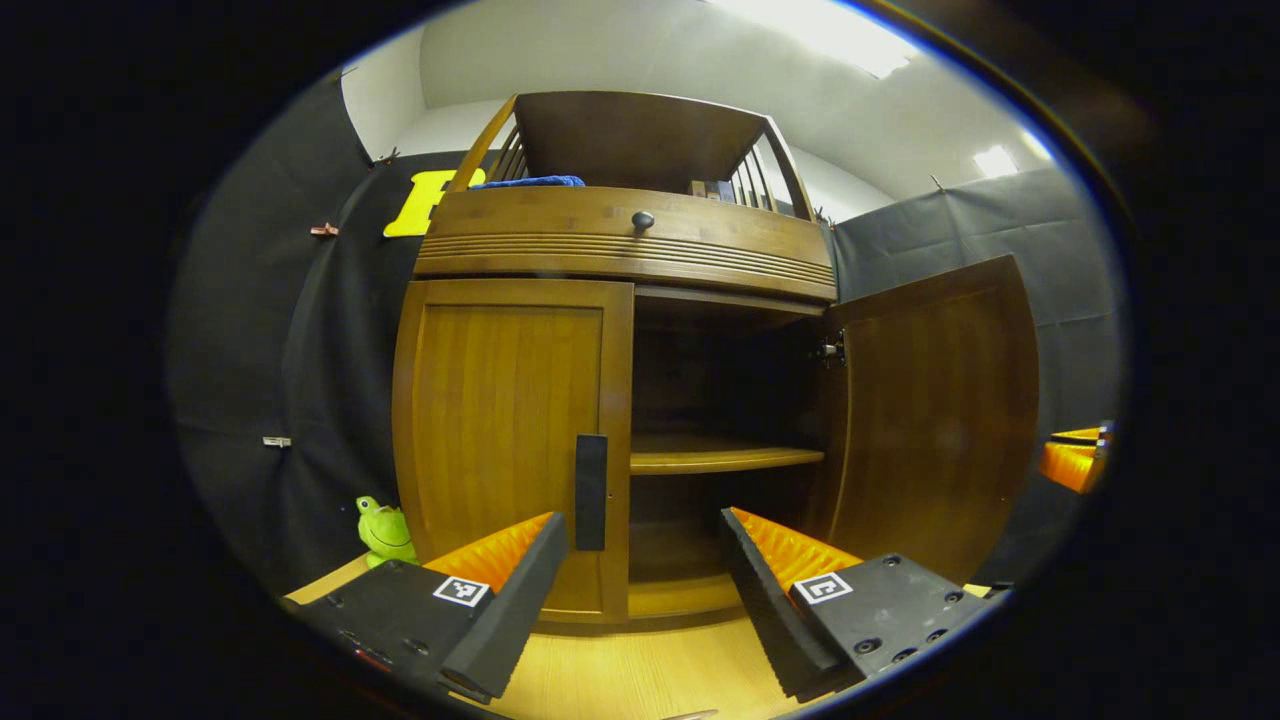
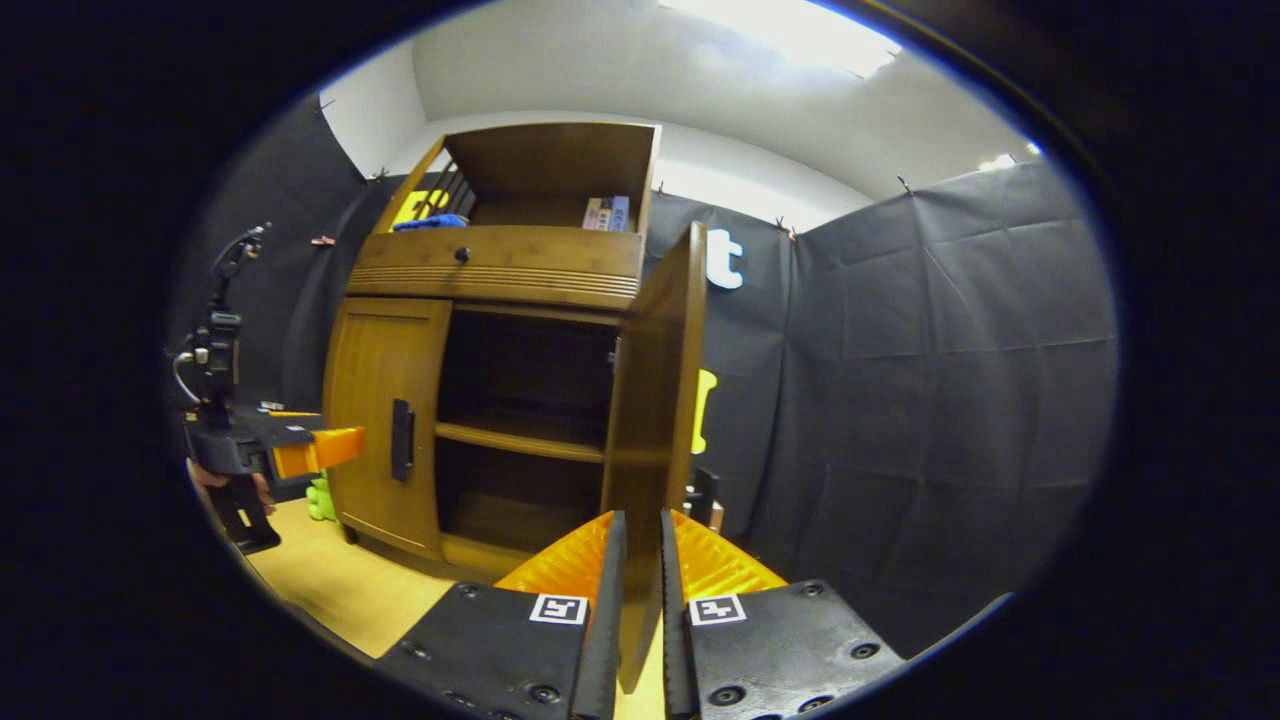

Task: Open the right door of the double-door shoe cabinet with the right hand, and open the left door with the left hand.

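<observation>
Brown wooden double-door shoe cabinet at centre frame in the left gripper view. Its left door is closed, with a dark vertical handle at lower centre; its right door stands swung open at right, exposing a wooden inner shelf. The left gripper hovers before the handle, jaws spread wide — touching nothing. In the right gripper view, the right gripper at bottom centre has its jaws pinching the open door's edge. A green plush toy sits at lower left.
</observation>
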A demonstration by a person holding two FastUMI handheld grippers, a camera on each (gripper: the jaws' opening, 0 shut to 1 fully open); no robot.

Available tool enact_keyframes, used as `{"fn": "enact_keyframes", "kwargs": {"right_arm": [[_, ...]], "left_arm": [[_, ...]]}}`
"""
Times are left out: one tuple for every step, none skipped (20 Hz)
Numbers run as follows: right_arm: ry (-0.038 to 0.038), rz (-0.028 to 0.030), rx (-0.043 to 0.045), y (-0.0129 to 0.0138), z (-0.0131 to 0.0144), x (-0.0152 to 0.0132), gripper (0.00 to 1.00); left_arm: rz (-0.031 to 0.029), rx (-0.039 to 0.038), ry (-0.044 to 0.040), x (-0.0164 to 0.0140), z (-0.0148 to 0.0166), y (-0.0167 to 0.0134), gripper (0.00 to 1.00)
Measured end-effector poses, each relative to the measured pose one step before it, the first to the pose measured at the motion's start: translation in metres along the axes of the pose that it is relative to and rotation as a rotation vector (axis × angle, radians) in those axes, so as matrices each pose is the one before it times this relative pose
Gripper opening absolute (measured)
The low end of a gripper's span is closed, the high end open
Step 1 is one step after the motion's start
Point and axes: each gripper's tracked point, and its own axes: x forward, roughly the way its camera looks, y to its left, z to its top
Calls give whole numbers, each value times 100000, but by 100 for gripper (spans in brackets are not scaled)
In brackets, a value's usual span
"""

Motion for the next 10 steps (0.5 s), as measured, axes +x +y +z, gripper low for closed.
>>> {"fn": "enact_keyframes", "kwargs": {"right_arm": [[-533,3543,1008,1182,205,-175,22],[-321,3500,990,1172,311,49,23],[-194,3385,1046,886,63,297,35],[579,2012,785,709,-24,10,48],[540,550,370,100,-222,126,60],[487,1094,312,326,-149,86,73],[378,724,318,237,-189,309,86],[461,231,-227,49,-214,153,88],[419,-17,-571,-72,-190,221,88],[175,-169,-827,-72,-125,154,88]], "left_arm": [[976,131,-430,496,145,282,95],[853,236,-482,631,81,188,95],[987,413,-822,650,234,290,95],[1526,659,-1668,755,302,520,95],[1708,873,-1891,740,399,484,95],[1993,1231,-2071,901,257,398,95],[1981,1500,-1537,1063,196,483,95],[2080,1146,-975,1028,-179,522,95],[1362,622,646,968,-443,343,95],[505,-246,1116,996,-687,97,95]]}}
